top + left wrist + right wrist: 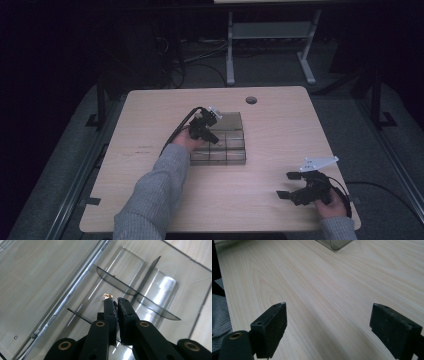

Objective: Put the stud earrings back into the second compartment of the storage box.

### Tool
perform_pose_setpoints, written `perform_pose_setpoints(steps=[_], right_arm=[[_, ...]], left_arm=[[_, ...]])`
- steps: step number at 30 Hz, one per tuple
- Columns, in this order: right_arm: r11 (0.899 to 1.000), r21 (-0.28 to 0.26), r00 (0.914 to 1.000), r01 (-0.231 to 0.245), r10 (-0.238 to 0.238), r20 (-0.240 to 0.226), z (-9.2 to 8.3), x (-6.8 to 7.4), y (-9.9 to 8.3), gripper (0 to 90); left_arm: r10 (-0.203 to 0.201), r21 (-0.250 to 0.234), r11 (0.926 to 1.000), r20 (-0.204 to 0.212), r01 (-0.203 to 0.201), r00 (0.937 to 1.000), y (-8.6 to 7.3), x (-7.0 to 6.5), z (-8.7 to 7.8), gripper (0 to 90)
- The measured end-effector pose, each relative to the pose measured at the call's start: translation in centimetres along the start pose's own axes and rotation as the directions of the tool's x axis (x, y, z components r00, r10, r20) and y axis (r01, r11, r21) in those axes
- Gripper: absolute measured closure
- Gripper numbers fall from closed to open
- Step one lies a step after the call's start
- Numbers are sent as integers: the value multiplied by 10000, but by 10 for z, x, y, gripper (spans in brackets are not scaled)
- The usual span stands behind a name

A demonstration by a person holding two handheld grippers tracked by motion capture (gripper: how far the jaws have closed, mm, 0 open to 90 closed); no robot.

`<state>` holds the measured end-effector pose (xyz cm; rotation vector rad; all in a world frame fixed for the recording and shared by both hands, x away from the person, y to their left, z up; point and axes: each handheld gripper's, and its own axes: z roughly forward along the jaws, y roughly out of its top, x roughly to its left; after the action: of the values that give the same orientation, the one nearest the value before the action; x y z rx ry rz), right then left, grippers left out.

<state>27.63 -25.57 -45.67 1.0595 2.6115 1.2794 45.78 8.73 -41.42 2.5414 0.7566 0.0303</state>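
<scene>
A clear plastic organiser box [230, 150] with several compartments lies in the middle of the table. My left gripper [213, 138] reaches down into it from the left. In the left gripper view its jaws [116, 300] are shut over a compartment floor, with a tiny gold piece [107, 296] poking out at their tip, seemingly pinched. Dark dividers [130, 290] cross the box just beyond. My right gripper [288, 184] rests low near the table's front right corner, jaws wide open [328, 322] with only bare wood between them.
The light wood table [280, 120] has a round cable hole [251, 100] at the back. A corner of the box [335, 243] shows far ahead in the right gripper view. A grey sleeve [155, 195] crosses the front left. A desk frame [270, 45] stands on the floor beyond.
</scene>
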Motion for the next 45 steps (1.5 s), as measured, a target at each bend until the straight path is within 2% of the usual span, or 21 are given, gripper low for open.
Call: perform_pose_setpoints(steps=[13, 19, 26, 27, 35, 41, 45], right_arm=[[10000, 21, 10000, 14, -14, -5, 0, 0, 0, 141], [10000, 79, 10000, 49, -49, -1, 1, 0, 1, 140], [9999, 102, 10000, 55, -55, 6, 1, 0, 1, 140], [9999, 106, 10000, 51, -51, -4, 1, 0, 1, 140], [9999, 106, 10000, 78, -78, -11, 1, 0, 1, 141], [9999, 108, 10000, 82, -82, 12, 1, 0, 1, 140], [9999, 102, 10000, 79, -79, 38, 1, 0, 1, 141]], left_arm=[[-231, 248, 9994, -160, 235, 9996, -2, 8, 9, 856], [-22, 349, 9994, -297, 32, 9996, 0, 4, 11, 856], [-67, 469, 9989, -188, 76, 9998, 0, 4, 12, 854], [-80, 455, 9989, -167, 87, 9998, 0, 4, 12, 818], [73, 282, 9996, -171, -68, 9998, 1, 0, 7, 832], [279, 248, 9993, -224, -273, 9994, 0, -4, -4, 792], [202, -19, 9998, -175, -202, 9996, -4, -8, -11, 774]])
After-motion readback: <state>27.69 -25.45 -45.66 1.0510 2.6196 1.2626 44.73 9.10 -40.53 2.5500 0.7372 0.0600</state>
